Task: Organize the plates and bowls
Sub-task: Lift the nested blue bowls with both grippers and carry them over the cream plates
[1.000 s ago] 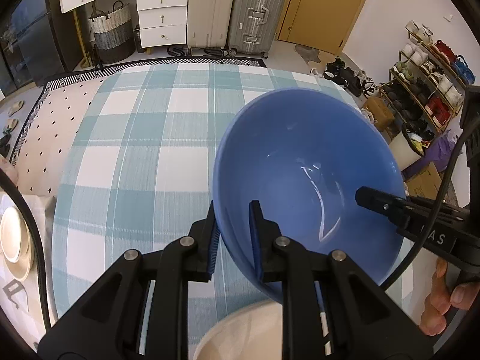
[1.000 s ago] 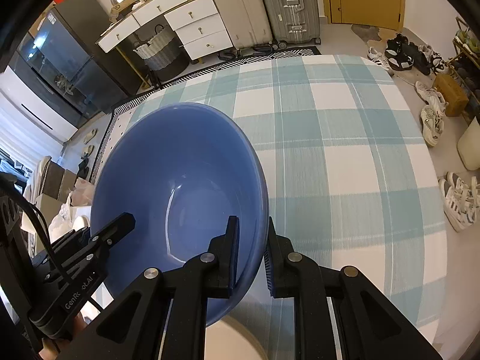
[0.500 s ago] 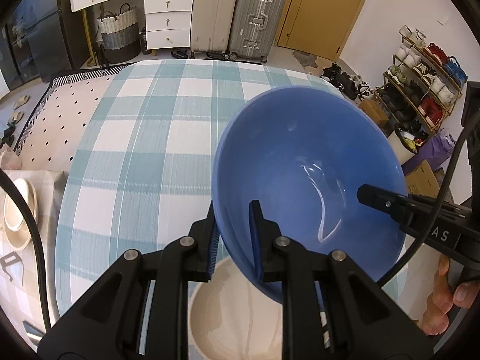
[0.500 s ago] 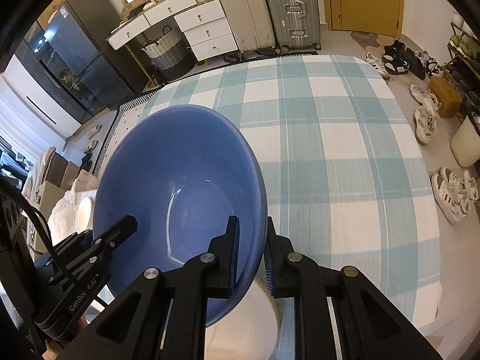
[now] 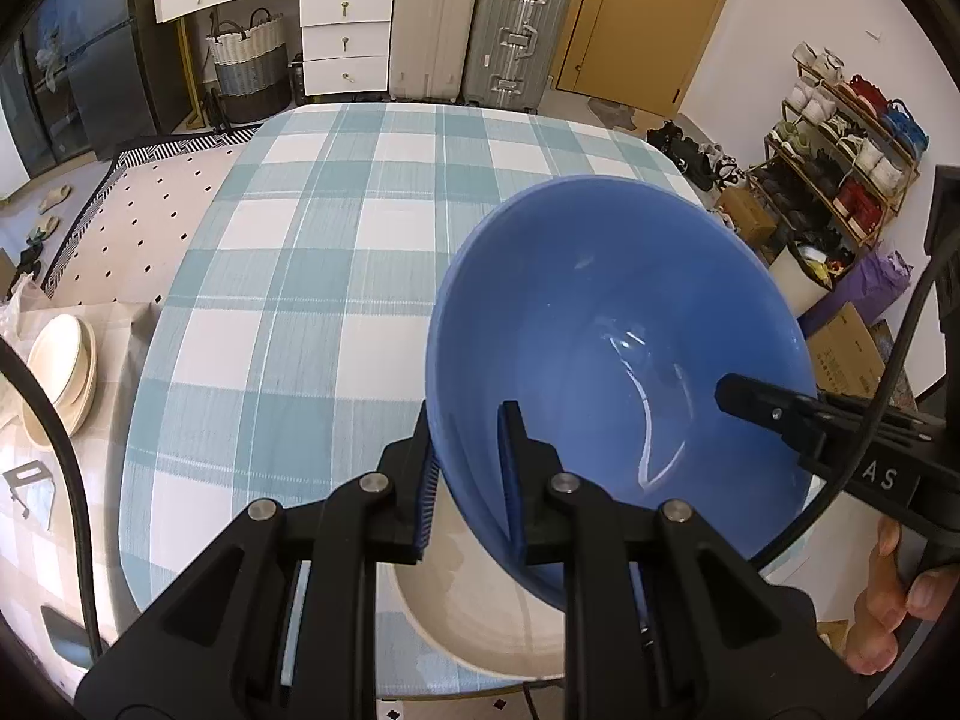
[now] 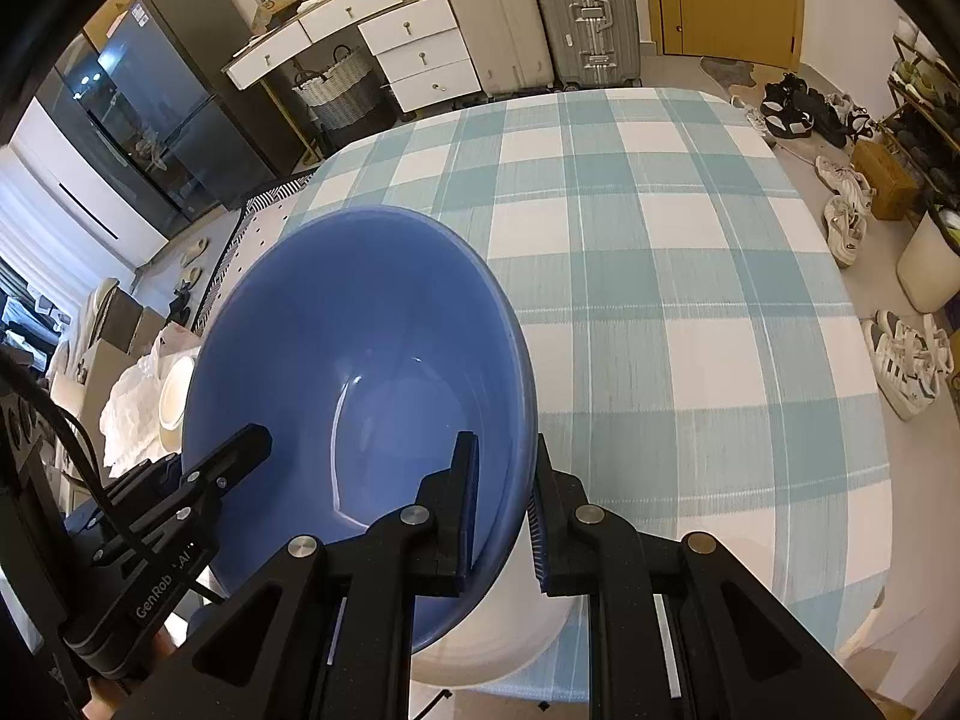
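Note:
A large blue bowl (image 5: 618, 348) hangs above the near edge of the checked table, held from both sides. My left gripper (image 5: 465, 468) is shut on its left rim, one finger inside and one outside. My right gripper (image 6: 501, 504) is shut on the bowl (image 6: 360, 372) at its right rim in the same way. Each gripper shows in the other's view, the right gripper (image 5: 780, 414) at the bowl's far rim and the left gripper (image 6: 198, 474) at the lower left. Directly under the blue bowl sits a cream bowl (image 5: 492, 612), also seen as the cream bowl (image 6: 510, 630) in the right wrist view.
The teal and white checked tablecloth (image 5: 312, 276) stretches away beyond the bowls. A stack of cream plates (image 5: 60, 372) lies on a side surface to the left. Suitcases, drawers and a shoe rack (image 5: 840, 138) stand around the room. A hand (image 5: 888, 600) holds the right gripper.
Both grippers have carried the blue bowl back toward the table's near edge. The cream bowl has come far more into view beneath it. The grip on both rims is the same.

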